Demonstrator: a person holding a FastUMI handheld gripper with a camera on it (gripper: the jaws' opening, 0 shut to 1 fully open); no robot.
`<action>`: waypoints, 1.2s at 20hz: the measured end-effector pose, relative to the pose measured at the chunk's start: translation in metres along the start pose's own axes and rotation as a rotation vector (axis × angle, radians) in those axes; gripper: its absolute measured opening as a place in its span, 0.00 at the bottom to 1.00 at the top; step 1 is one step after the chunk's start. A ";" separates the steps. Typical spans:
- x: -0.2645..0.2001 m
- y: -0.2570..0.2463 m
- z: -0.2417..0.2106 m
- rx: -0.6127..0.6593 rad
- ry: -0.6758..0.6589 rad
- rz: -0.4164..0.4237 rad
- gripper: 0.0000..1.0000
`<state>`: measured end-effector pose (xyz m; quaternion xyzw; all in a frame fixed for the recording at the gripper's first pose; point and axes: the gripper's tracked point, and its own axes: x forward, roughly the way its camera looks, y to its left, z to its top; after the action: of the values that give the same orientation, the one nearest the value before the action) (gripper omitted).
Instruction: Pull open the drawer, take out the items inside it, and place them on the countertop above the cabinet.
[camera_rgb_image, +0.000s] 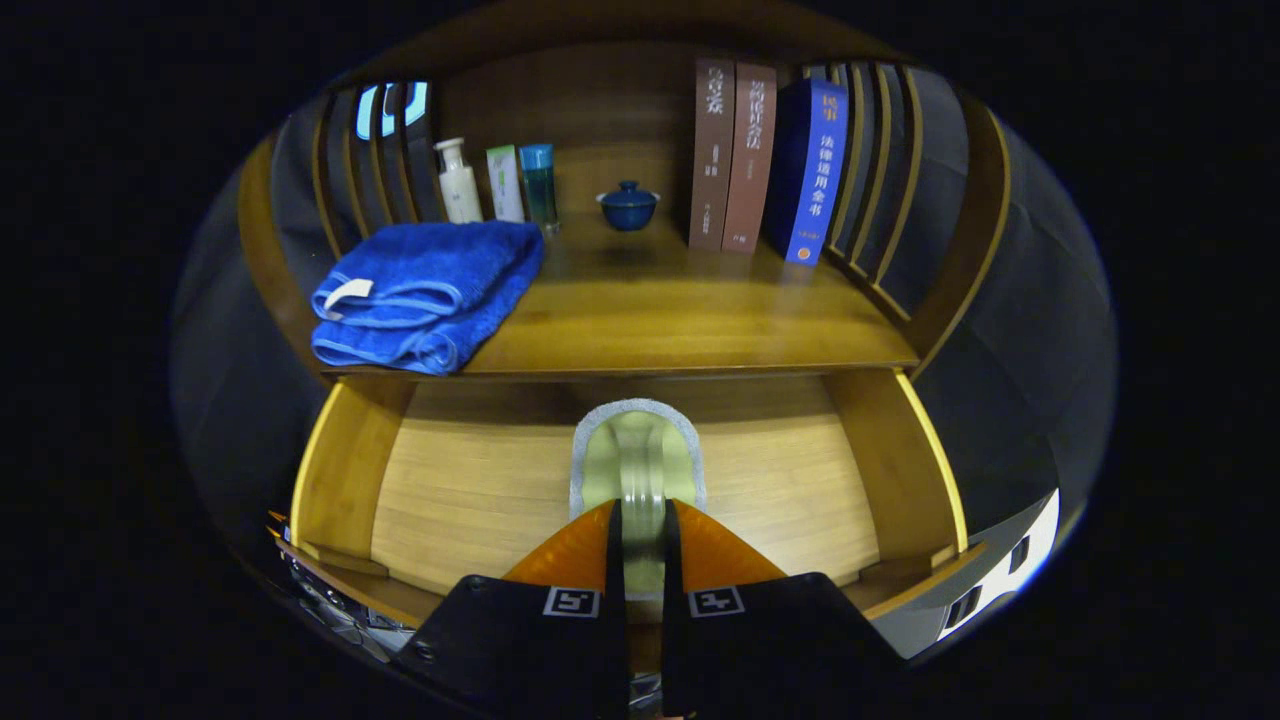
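A home-like corner set up inside a booth is shown. A wooden cabinet (640, 330) with slatted sides is seen, its drawer (470, 480) pulled open below the countertop. A folded blue towel (425, 295) is laid near left; toiletry bottles (460, 182), a lidded blue cup (628, 205) and upright books (770, 160) are lined along the far side.

Before me stands a warm honey-brown wooden cabinet (700, 330) with curved slatted sides (880, 200), dim dark booth wall (1020, 330) behind, light pooling on its top.
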<state>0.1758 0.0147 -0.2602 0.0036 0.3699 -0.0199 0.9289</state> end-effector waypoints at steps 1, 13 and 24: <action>-0.009 0.002 0.009 -0.012 -0.019 0.002 0.17; 0.046 0.016 0.120 -0.038 -0.038 -0.001 0.17; 0.108 0.021 0.147 -0.042 0.017 0.003 0.17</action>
<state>0.3562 0.0287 -0.2280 -0.0153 0.3781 -0.0107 0.9256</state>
